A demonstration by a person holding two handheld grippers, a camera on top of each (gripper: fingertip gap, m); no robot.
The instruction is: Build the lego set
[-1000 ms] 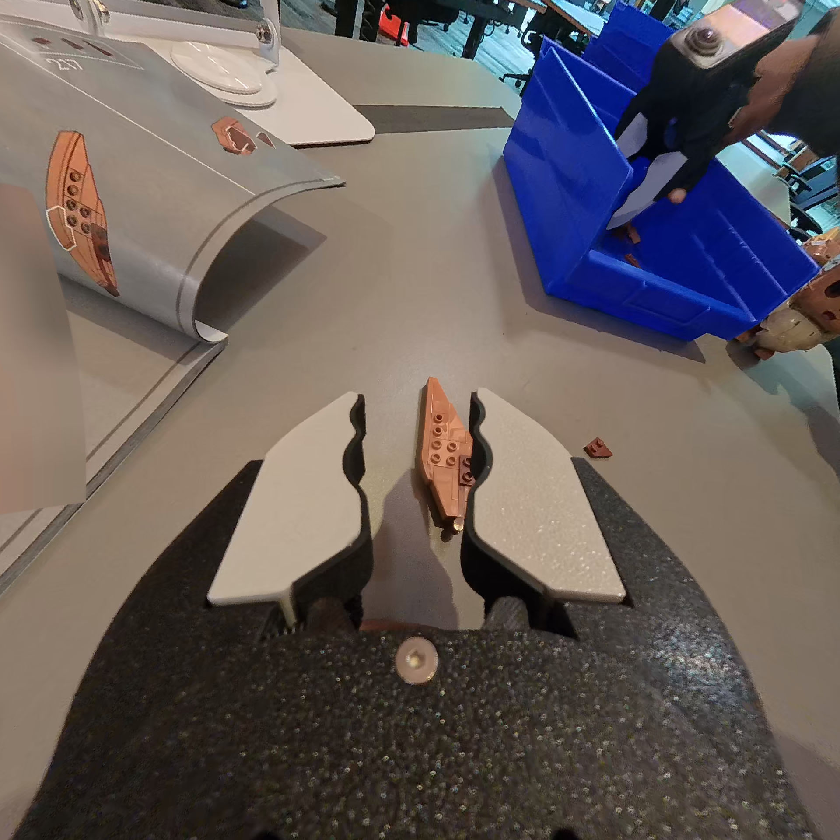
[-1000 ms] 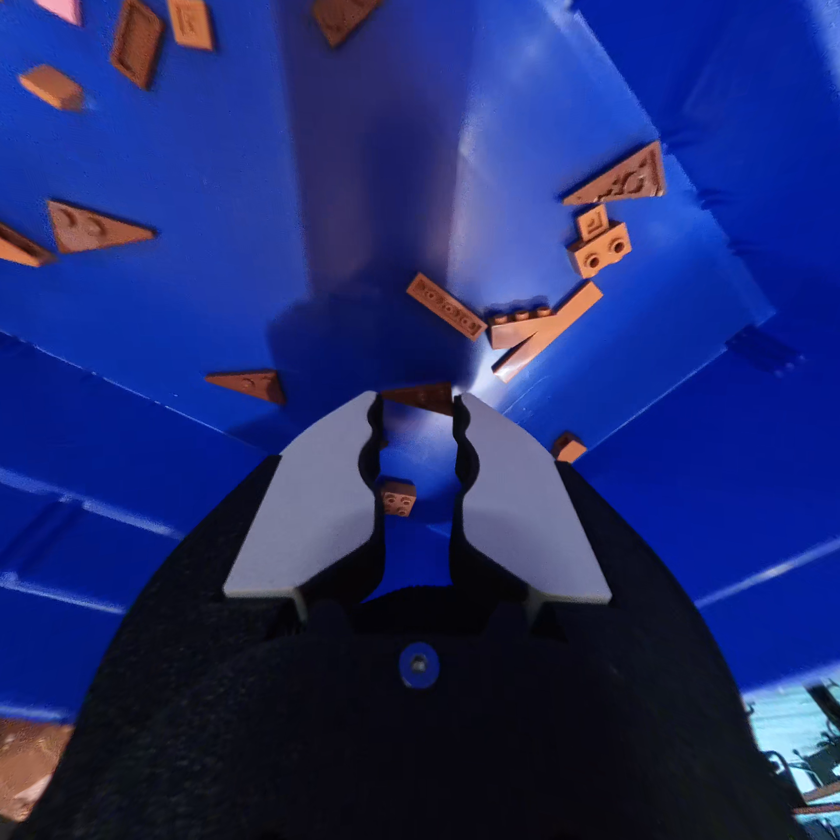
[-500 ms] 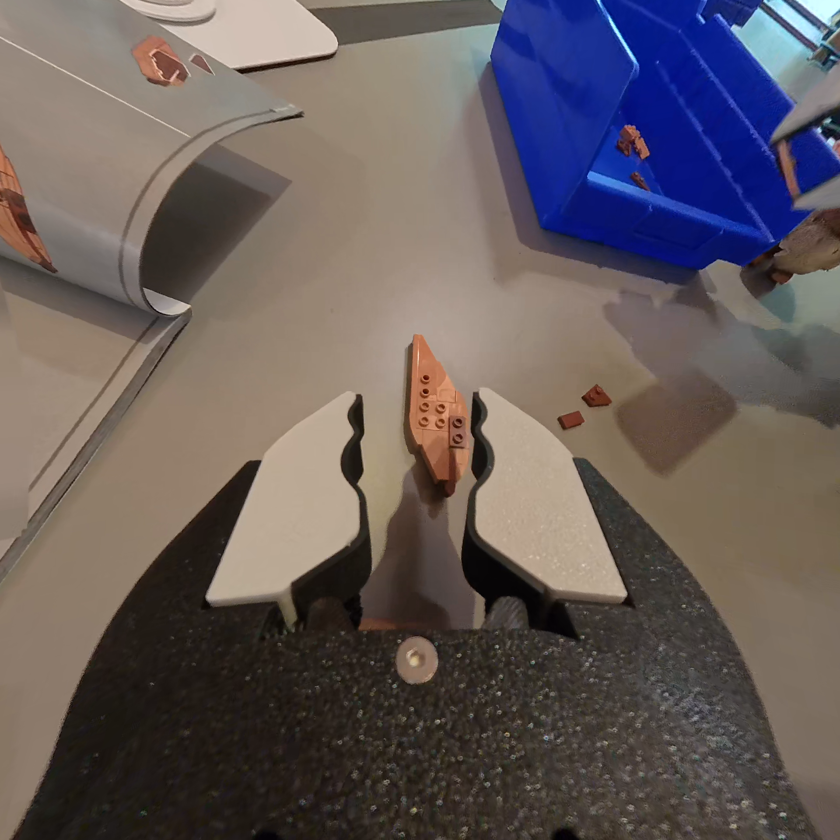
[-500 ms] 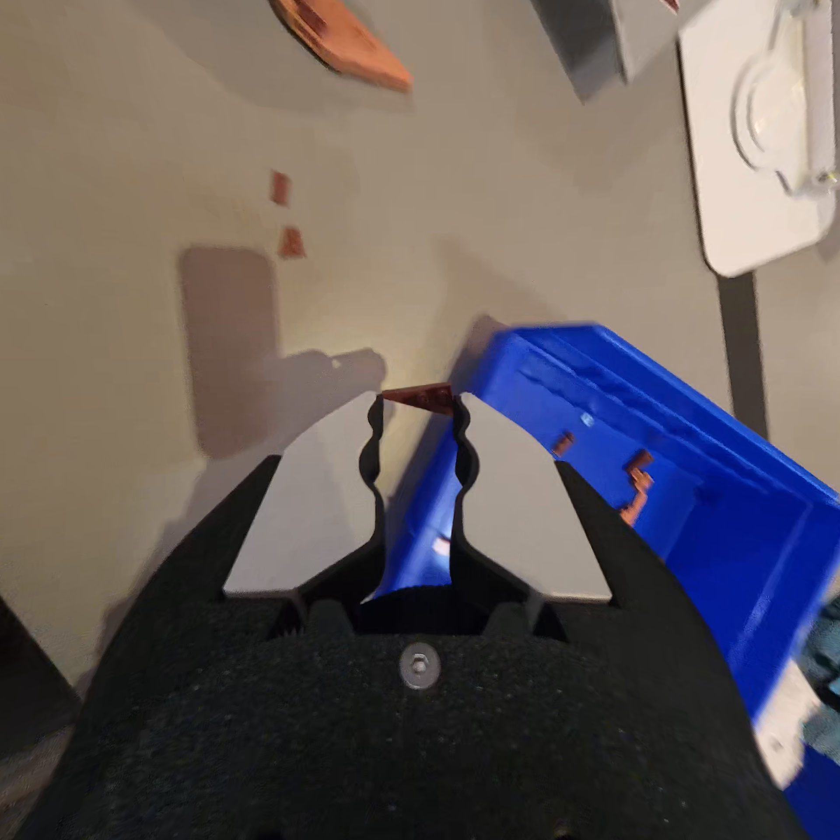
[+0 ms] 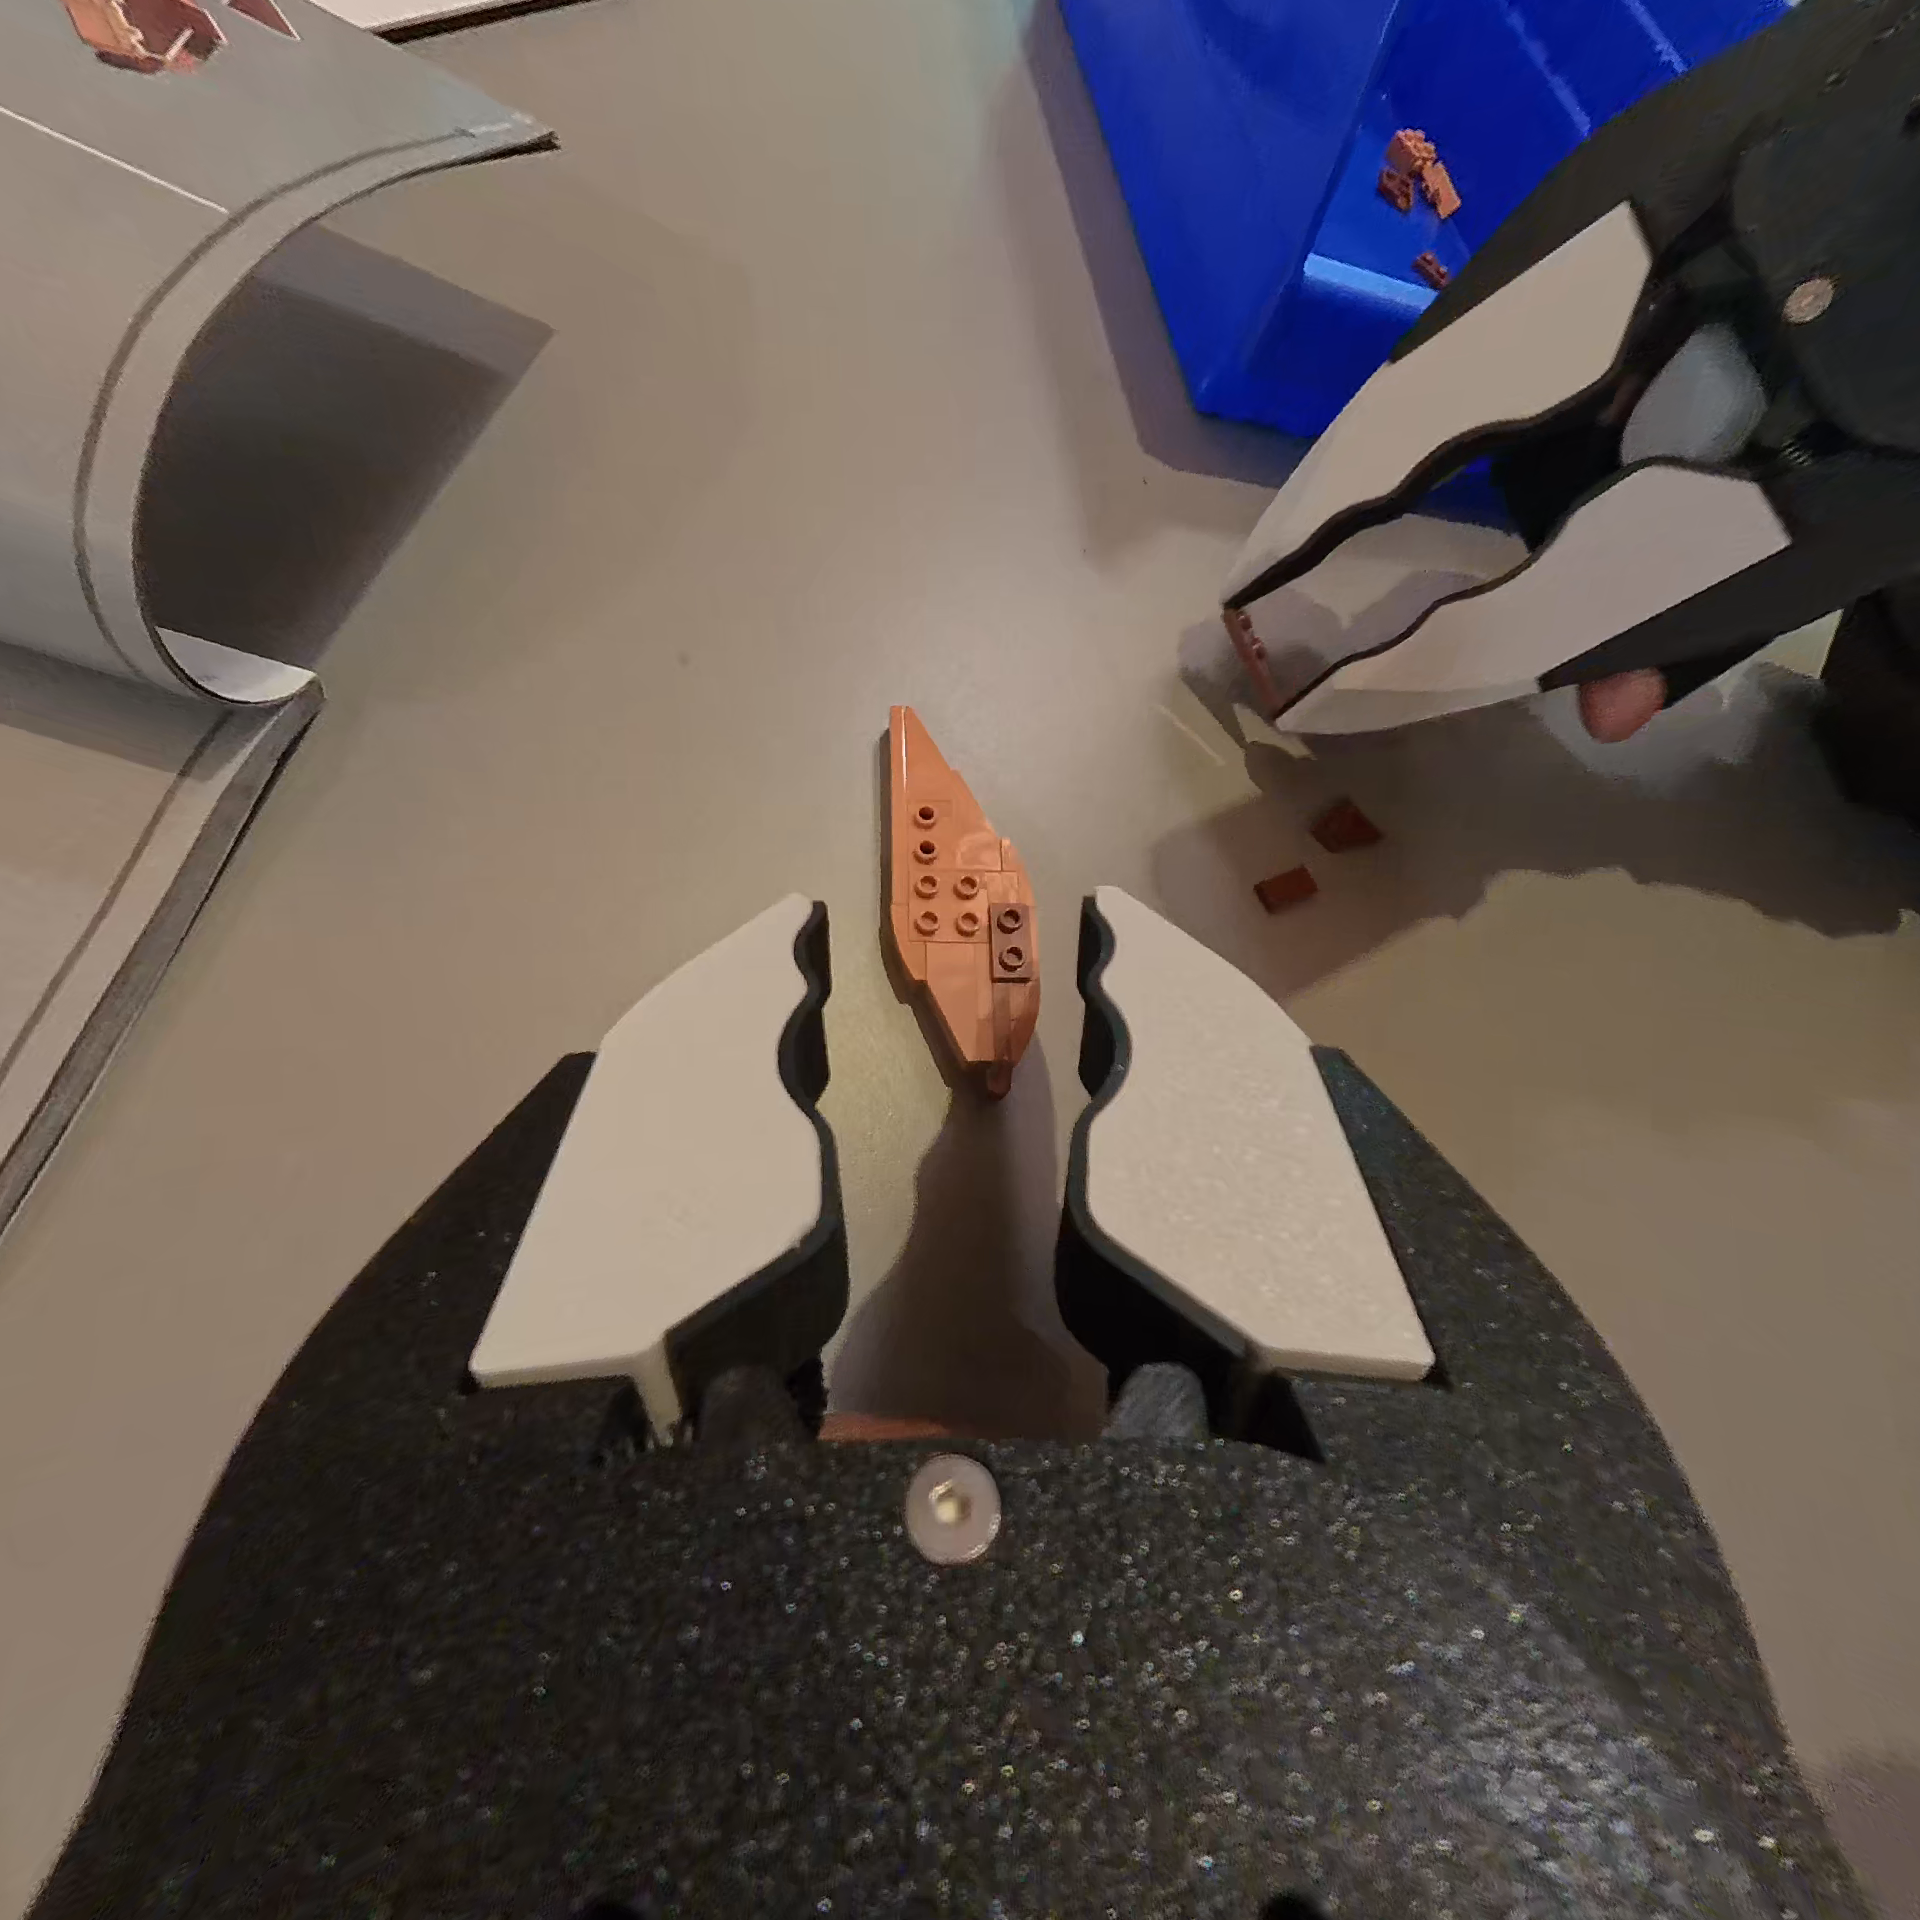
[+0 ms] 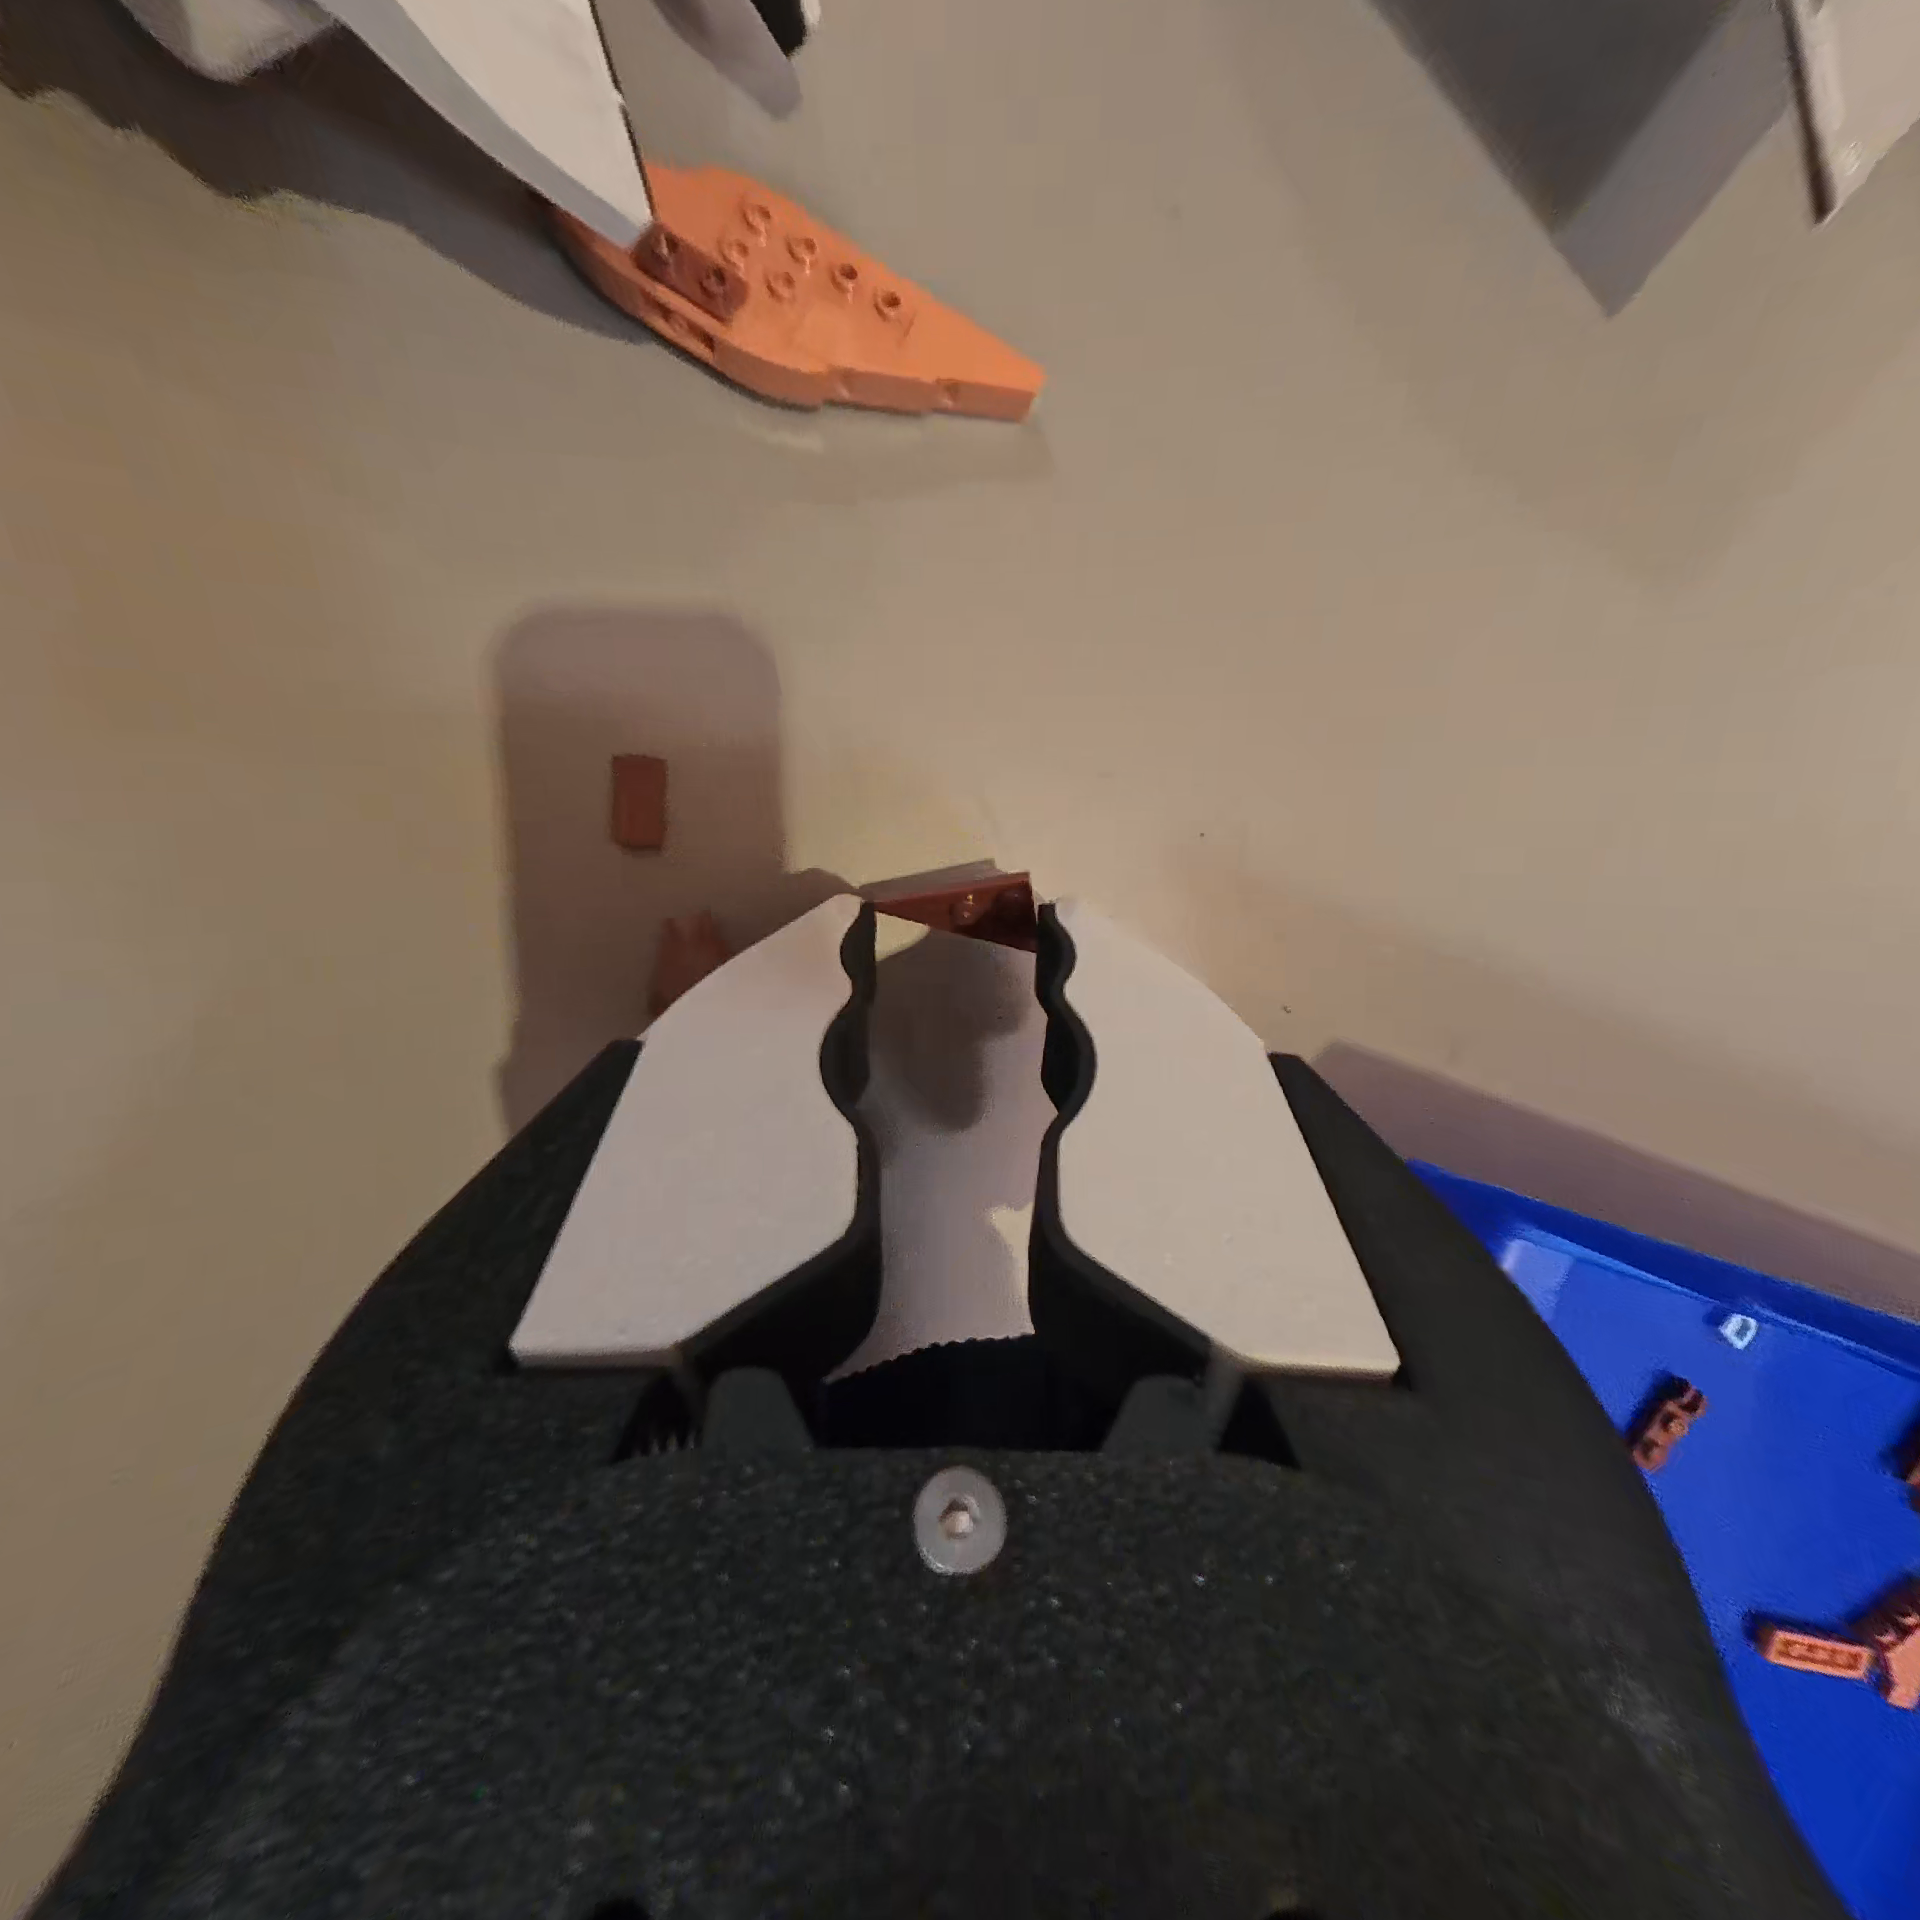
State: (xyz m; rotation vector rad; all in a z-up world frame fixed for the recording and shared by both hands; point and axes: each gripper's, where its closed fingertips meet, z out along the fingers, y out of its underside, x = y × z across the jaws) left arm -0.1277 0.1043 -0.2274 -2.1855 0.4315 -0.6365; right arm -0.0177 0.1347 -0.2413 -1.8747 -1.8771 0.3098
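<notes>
An orange-brown pointed lego assembly (image 5: 951,904) lies flat on the grey table, with a dark brown two-stud piece on its near right edge. My left gripper (image 5: 951,925) is open, its fingertips either side of the assembly's near end, apart from it. My right gripper (image 6: 951,914) is shut on a small dark brown wedge plate (image 6: 961,909) at its fingertips, held just above the table. In the left wrist view the right gripper (image 5: 1252,649) comes in from the right, its plate (image 5: 1247,649) edge-on. The assembly also shows in the right wrist view (image 6: 800,301).
Two small brown pieces (image 5: 1314,857) lie on the table right of the assembly, below the right gripper. A blue bin (image 5: 1257,197) with loose brown pieces stands at the back right. An open instruction booklet (image 5: 135,343) with a curled page lies at the left.
My right gripper has left the blue bin with the wedge plate and come over the table near the two loose pieces. My left gripper has drawn back slightly from the assembly.
</notes>
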